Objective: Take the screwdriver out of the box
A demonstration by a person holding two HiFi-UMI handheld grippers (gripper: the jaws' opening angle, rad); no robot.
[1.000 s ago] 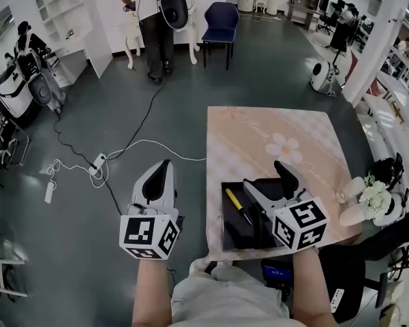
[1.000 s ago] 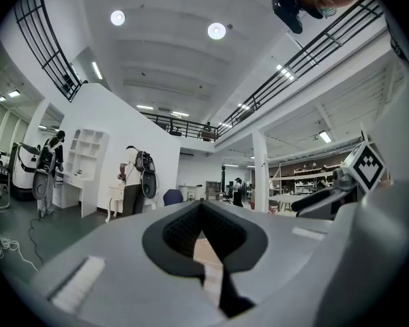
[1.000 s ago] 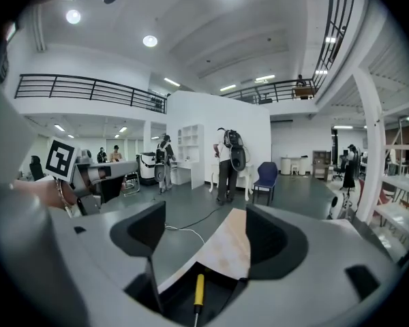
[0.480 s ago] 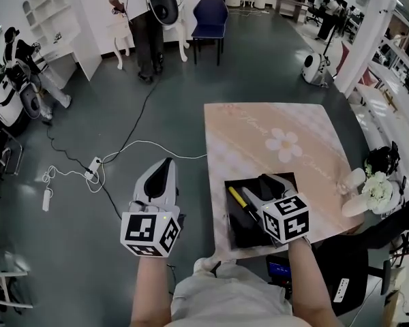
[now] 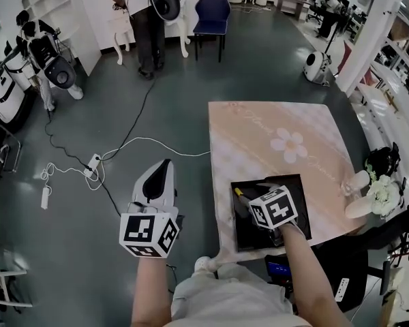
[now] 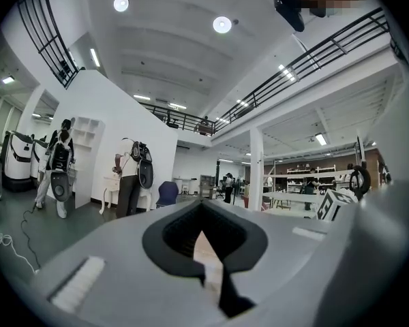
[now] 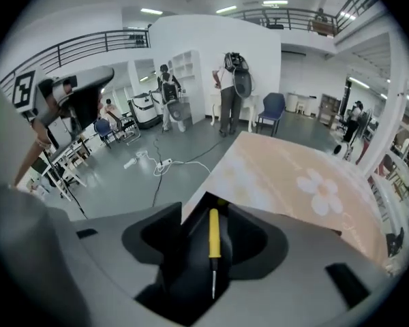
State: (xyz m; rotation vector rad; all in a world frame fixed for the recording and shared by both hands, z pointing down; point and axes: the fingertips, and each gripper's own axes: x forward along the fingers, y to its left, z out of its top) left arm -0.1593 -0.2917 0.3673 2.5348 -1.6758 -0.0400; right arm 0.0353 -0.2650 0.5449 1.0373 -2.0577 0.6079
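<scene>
Right gripper's (image 7: 214, 201) open jaws straddle the screwdriver (image 7: 214, 236) in the box (image 5: 297, 185); left gripper's (image 5: 165, 163) jaws are closed, empty.

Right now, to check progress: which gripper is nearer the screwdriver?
Right. The right gripper straddles the screwdriver inside the box; the left gripper hovers left of the table.

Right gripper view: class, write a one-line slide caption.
Open right gripper straddling the yellow screwdriver in the black box.
</scene>
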